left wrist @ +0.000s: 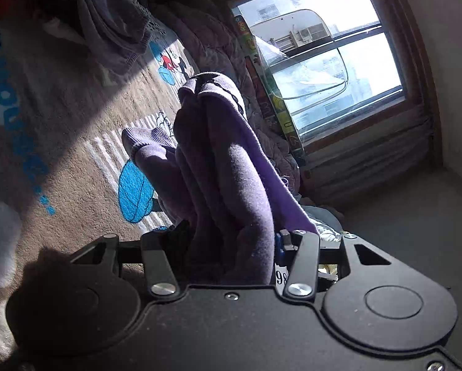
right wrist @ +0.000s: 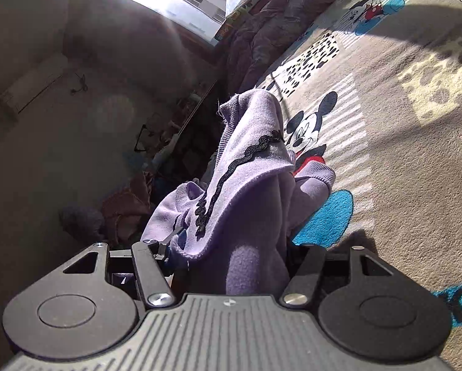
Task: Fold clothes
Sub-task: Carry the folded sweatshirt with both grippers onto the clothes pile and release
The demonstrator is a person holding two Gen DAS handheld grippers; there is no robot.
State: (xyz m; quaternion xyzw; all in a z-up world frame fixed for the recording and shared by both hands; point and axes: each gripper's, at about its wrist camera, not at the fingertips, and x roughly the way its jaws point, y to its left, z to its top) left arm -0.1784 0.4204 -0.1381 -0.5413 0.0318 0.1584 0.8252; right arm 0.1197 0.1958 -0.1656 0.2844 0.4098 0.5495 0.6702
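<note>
A purple knit sweater (left wrist: 231, 160) with black wavy trim is bunched up and lifted off the cartoon-mouse rug (left wrist: 76, 142). In the left wrist view a thick fold of it rises from between the jaws of my left gripper (left wrist: 229, 247), which is shut on it; the cloth hides the fingertips. A ribbed cuff (left wrist: 138, 142) hangs toward the rug. In the right wrist view the same sweater (right wrist: 249, 185) drapes over and between the jaws of my right gripper (right wrist: 231, 256), also shut on it, fingertips covered. The black trim (right wrist: 231, 173) runs down its front fold.
A window (left wrist: 320, 61) with a clear plastic sheet and a colourful board (left wrist: 271, 92) leaning on it lies beyond a crumpled mauve quilt (left wrist: 218, 37). More dark clothes (left wrist: 107, 21) lie heaped on the rug. A wall and cluttered corner (right wrist: 132, 204) fill the right view's left side.
</note>
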